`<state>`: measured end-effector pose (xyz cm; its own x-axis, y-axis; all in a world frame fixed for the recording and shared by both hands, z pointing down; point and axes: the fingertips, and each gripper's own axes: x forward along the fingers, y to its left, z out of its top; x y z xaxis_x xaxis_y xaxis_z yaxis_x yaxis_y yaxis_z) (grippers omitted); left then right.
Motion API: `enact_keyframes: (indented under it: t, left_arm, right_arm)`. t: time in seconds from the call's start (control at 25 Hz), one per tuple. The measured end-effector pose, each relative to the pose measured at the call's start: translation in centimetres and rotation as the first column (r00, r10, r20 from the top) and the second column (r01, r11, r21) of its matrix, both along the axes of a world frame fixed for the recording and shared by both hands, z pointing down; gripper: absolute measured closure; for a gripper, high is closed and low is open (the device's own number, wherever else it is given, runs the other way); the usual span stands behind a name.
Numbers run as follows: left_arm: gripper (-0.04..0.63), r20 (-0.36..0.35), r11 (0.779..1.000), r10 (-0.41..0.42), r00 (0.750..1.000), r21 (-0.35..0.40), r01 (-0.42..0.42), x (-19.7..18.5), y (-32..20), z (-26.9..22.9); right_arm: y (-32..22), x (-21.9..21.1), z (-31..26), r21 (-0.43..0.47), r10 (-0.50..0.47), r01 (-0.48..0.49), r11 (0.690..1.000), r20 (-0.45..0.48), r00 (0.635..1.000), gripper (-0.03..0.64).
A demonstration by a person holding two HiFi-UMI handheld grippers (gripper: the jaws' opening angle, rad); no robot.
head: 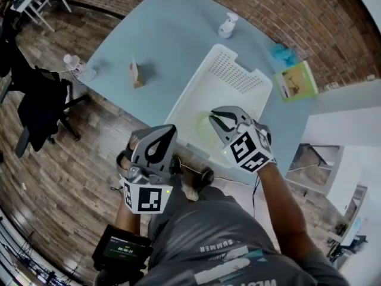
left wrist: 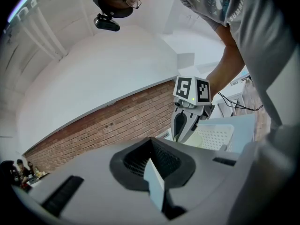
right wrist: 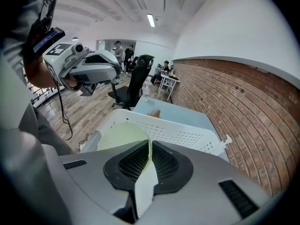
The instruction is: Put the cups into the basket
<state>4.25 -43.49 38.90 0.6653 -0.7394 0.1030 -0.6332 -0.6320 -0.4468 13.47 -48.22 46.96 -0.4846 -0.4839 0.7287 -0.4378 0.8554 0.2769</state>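
Holding the pale green cup (head: 207,128) by its rim, the right tool (head: 220,119) hung over the near end of the white basket (head: 235,76). An early release could likely catch the near wall and spill the cup floorward. The basket's far end offered open room. The left tool (head: 162,137) was closed and empty, short of the bench (head: 172,34).

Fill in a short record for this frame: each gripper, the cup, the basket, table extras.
right gripper: shut on the rim of the cup
cup: pale green, at the near end of the basket; resting or not, unclear
basket: white, perforated, otherwise empty
left gripper: jaws together, empty, beside the table
table extras: green box
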Motion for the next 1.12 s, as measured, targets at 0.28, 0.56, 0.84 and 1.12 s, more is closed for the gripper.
enact_keyframes:
  t: [0.28,0.56,0.84,1.12]
  left_arm:
    - [0.598,-0.039,1.000,0.005,0.999,-0.013,-0.006,0.0,0.1,0.8]
    - [0.598,-0.059,1.000,0.000,0.998,-0.028,-0.002,-0.3,0.2,1.4]
    - [0.598,-0.043,0.999,-0.014,0.999,-0.040,0.013,-0.6,0.1,1.8]
    - [0.598,0.005,0.999,-0.028,1.000,-0.041,0.028,-1.1,-0.3,1.6]
  right_arm:
    - [-0.6,-0.5,2.3,-0.038,-0.010,0.009,0.999,-0.022,1.000,0.583]
    - [-1.0,-1.2,4.5,-0.082,-0.018,0.015,0.997,-0.032,0.999,0.584]
    - [-1.2,-2.0,6.3,-0.117,-0.038,0.033,0.993,-0.040,0.998,0.584]
    - [-1.3,-2.5,8.2,-0.153,-0.055,0.046,0.987,-0.055,0.997,0.583]
